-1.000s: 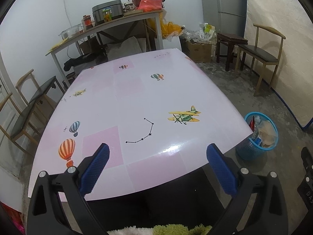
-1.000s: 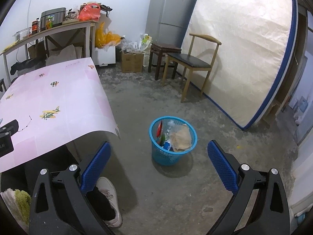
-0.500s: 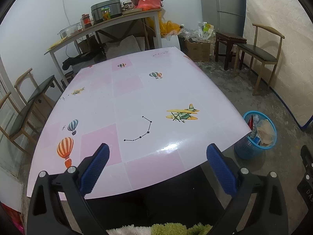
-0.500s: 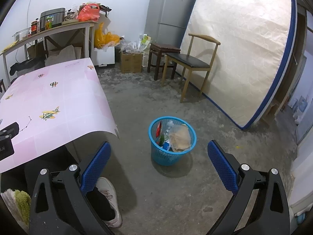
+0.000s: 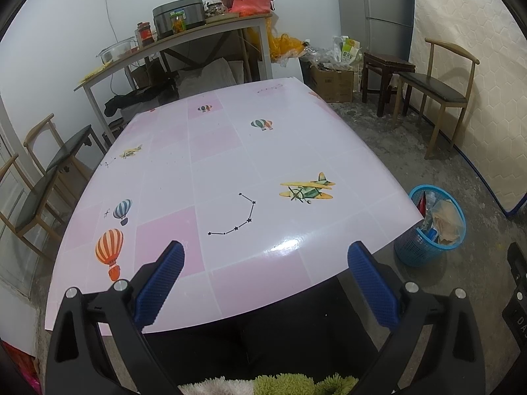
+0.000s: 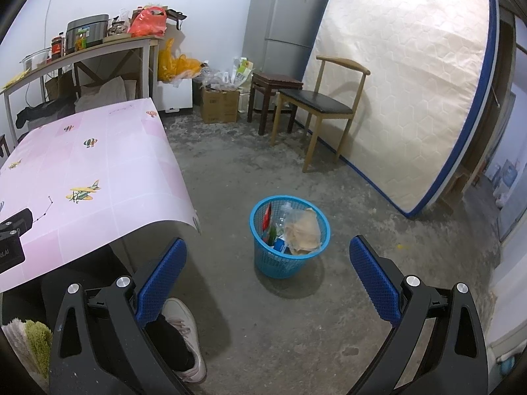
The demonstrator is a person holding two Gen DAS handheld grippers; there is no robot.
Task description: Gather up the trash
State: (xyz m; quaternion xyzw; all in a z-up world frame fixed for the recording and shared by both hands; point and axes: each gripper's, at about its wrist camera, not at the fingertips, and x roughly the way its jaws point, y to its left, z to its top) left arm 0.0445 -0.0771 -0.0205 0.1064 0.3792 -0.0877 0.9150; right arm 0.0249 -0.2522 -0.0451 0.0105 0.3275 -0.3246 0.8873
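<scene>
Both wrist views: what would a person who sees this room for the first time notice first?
Probably the pink table with balloon and airplane pictures, filling the left wrist view under the open left gripper. Next, the blue basket of trash on the concrete floor, just ahead of the open right gripper. Behind it, a large mattress leans against the wall.

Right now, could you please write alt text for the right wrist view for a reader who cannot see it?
The open, empty right gripper with blue padded fingers points at a round blue plastic mesh basket on the grey concrete floor, holding crumpled paper, wrappers and a bottle. The pink balloon-print table edges in left; a wooden chair and propped mattress stand behind.
</scene>
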